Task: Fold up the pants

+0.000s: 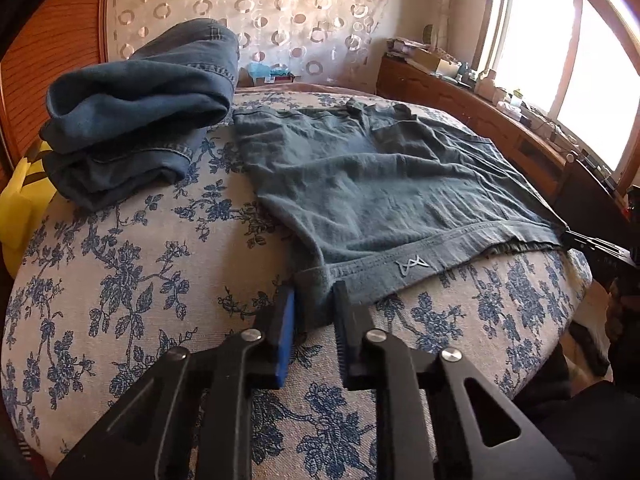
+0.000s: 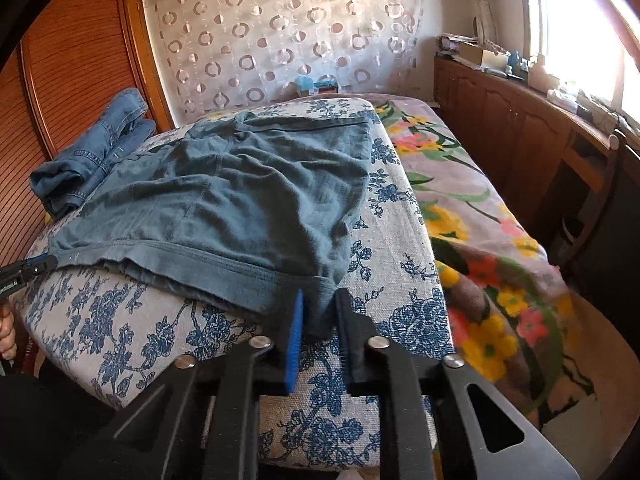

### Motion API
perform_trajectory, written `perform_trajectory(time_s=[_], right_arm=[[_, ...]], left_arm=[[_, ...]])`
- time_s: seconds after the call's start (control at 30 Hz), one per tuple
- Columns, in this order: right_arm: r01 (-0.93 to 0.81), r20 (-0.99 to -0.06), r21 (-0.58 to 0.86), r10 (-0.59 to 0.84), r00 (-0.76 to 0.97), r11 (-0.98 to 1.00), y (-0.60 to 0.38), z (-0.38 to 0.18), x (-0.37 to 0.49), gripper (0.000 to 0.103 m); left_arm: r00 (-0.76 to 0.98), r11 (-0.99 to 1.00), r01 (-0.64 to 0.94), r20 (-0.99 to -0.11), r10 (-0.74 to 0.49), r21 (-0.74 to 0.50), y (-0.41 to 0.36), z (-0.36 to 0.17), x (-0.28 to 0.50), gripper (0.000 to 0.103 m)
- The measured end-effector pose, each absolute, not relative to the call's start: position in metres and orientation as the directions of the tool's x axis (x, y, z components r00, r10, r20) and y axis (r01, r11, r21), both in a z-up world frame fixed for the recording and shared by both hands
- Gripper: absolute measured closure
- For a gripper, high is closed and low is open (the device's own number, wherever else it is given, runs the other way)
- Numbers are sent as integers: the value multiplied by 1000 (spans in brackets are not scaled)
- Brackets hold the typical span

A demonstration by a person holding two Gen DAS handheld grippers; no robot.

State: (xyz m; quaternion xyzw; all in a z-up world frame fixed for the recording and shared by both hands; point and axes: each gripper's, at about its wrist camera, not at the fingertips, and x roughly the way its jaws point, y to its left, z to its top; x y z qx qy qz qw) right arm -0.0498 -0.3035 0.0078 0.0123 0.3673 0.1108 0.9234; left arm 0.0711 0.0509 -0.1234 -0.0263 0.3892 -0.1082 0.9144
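Observation:
Grey-blue pants lie spread flat on a floral cushion, waistband toward me; they also show in the right wrist view. My left gripper is shut on the left waistband corner, fabric pinched between its fingers. My right gripper is shut on the right waistband corner. The right gripper shows at the right edge of the left wrist view, and the left gripper shows at the left edge of the right wrist view.
Folded denim jeans sit on the far left of the cushion, also in the right wrist view. A flowered blanket covers the bed to the right. Wooden cabinets with clutter run under the window.

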Motion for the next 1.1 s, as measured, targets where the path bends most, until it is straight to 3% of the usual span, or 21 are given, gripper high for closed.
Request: perform_trajectory(time_s=[0.27, 1.1], right_arm=[[-221, -665, 125, 247, 704, 967, -325, 18, -59, 95], [-250, -628, 167, 298, 719, 954, -328, 15, -25, 96]], left_arm=[[683, 968, 202, -687, -248, -148, 53, -118, 60, 95], [660, 966, 209, -706, -257, -156, 54, -116, 41, 94]])
